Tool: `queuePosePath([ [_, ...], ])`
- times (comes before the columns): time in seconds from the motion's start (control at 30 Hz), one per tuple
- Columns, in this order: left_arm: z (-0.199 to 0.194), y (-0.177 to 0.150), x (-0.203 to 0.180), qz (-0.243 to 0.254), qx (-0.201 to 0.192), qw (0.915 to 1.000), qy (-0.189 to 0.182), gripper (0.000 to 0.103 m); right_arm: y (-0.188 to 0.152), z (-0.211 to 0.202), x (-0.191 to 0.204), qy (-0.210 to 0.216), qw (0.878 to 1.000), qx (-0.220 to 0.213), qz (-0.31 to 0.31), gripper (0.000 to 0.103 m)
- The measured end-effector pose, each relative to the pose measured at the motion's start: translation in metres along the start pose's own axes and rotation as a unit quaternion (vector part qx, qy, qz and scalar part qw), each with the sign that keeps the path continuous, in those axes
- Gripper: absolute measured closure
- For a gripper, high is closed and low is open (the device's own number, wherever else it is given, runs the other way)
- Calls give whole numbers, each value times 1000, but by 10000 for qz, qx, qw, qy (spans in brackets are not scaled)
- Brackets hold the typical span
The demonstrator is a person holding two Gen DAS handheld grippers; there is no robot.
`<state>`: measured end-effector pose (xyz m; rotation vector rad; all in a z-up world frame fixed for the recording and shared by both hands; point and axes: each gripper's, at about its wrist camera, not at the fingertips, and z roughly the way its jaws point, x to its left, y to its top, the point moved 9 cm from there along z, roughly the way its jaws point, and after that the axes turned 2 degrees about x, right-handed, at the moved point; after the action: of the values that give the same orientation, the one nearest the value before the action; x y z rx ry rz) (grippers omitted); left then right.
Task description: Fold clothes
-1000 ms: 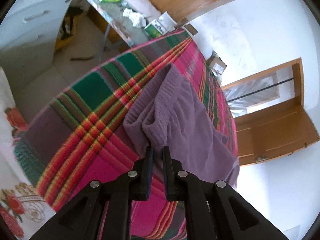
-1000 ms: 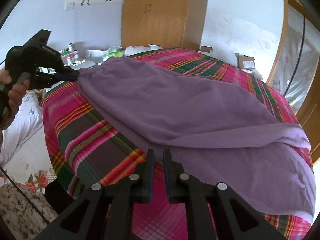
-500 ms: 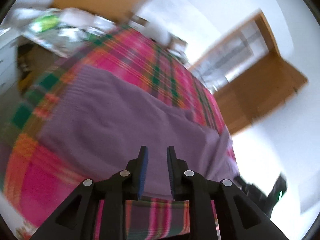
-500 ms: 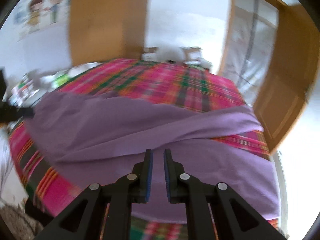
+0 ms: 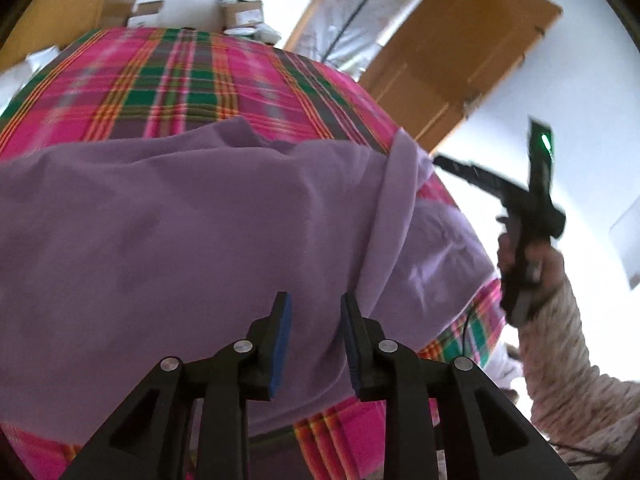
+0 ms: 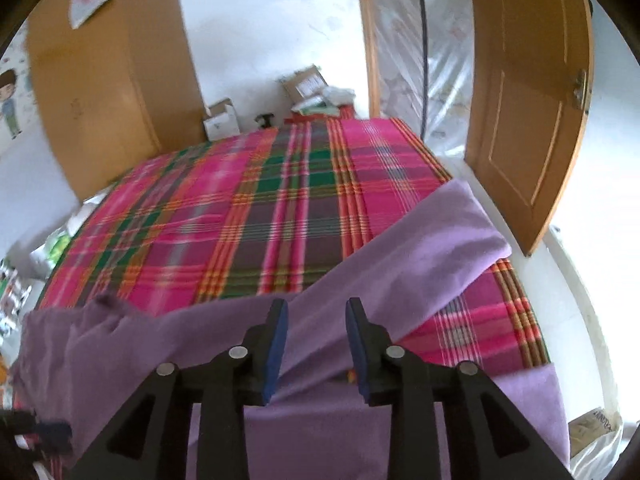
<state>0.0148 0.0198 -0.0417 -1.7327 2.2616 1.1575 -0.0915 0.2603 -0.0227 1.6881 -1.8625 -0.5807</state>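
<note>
Left wrist: purple garment cut off, bedspread blurred

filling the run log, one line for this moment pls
left gripper: open, empty | right gripper: open, empty | purple garment: folded over on plaid bed

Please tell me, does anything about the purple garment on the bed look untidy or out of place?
Yes. The purple garment is not flat on the plaid bedspread: one long part lies slanted across the rest toward the bed's right edge, and the fabric shows wrinkles. Both grippers, left and right, stand open above it.
</note>
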Motion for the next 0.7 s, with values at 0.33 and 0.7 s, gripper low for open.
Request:
queuePosePath([
  [0.33, 28, 3, -1, 130, 369, 9992, -89, 71, 22, 65, -10, -178, 9964, 752, 360, 71],
  [0.7, 31, 3, -10, 508, 438, 9976, 164, 71, 23, 80, -24, -638, 9911, 1000, 596, 89],
])
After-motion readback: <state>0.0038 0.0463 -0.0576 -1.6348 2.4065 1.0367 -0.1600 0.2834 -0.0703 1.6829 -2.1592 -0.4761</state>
